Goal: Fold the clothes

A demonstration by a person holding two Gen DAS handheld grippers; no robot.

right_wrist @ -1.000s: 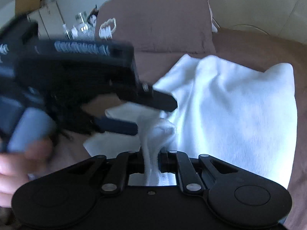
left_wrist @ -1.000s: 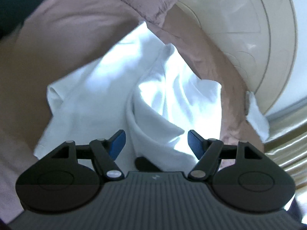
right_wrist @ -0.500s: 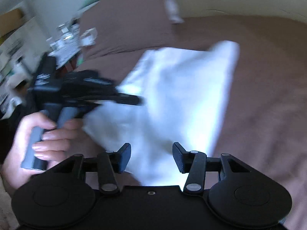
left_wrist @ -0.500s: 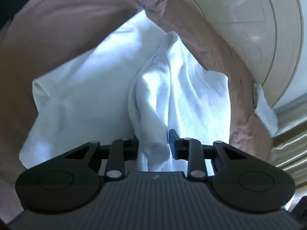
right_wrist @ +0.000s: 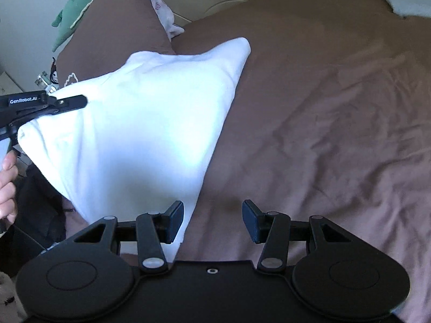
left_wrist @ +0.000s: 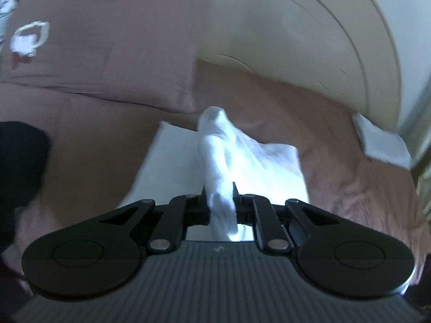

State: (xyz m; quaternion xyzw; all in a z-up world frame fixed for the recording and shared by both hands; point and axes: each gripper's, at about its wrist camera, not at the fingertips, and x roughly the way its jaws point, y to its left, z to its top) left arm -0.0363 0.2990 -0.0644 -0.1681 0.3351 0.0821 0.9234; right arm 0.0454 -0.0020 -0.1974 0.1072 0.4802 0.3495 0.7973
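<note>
my left gripper [left_wrist: 219, 197] is clenched on a bunched fold of the white cotton garment [right_wrist: 140, 123]; my right gripper [right_wrist: 213, 222] hangs released, the cloth's edge beside its left finger.

The left gripper [left_wrist: 219, 200] has its jaws drawn in tight, with a bunched fold of the white garment [left_wrist: 215, 158] pinched between the fingers. In the right wrist view the same gripper reaches in from the left edge, and the person's hand [right_wrist: 6, 185] wraps its handle. The right gripper [right_wrist: 213, 219] has its jaws spread wide apart with nothing between them; its left finger [right_wrist: 175, 222] sits just beside the garment's edge.
</note>
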